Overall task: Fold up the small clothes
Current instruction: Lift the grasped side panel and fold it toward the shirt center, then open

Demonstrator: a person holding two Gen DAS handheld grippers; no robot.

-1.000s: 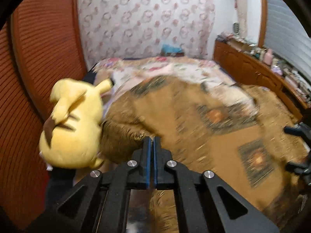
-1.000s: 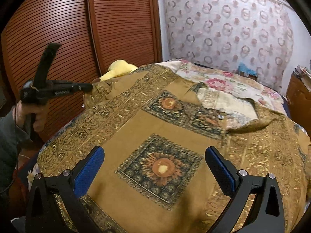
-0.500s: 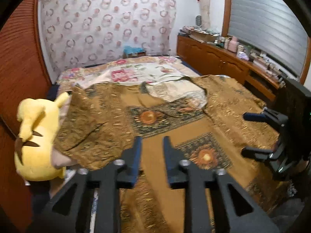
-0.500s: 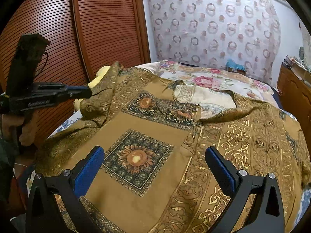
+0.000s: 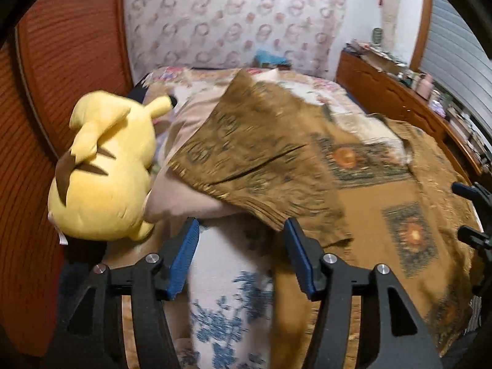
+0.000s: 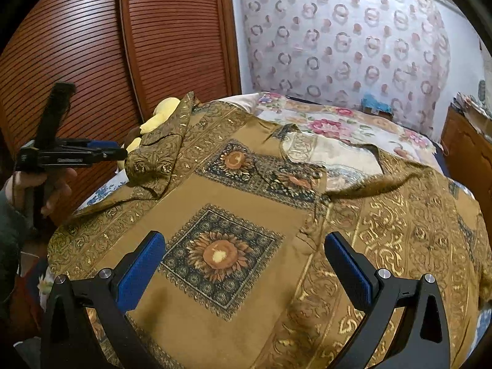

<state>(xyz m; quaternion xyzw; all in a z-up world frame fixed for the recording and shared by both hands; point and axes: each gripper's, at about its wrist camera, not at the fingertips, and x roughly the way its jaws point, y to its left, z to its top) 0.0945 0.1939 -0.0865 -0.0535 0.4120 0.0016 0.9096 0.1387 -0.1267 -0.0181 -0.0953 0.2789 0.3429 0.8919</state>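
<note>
A brown shirt with gold patterns and sunflower squares [image 6: 276, 215] lies spread across the bed. Its left sleeve [image 5: 252, 160] is folded inward over the body and also shows in the right wrist view [image 6: 160, 153]. My left gripper [image 5: 240, 233] is open and empty, just in front of the sleeve's edge; in the right wrist view it [image 6: 120, 153] sits at the shirt's left side. My right gripper [image 6: 243, 246] is open and empty above the lower sunflower square [image 6: 218, 253]; its fingertips [image 5: 461, 189] show at the right edge of the left wrist view.
A yellow plush toy [image 5: 104, 169] lies at the bed's left edge beside the sleeve. A floral bedsheet [image 5: 227, 292] covers the bed. Brown slatted wardrobe doors [image 6: 92, 46] stand on the left. A wooden dresser [image 5: 399, 98] with clutter stands on the right.
My left gripper went from shut to wide open and let go of the sleeve, which now lies folded over the shirt's left side. My right gripper stayed open above the shirt.
</note>
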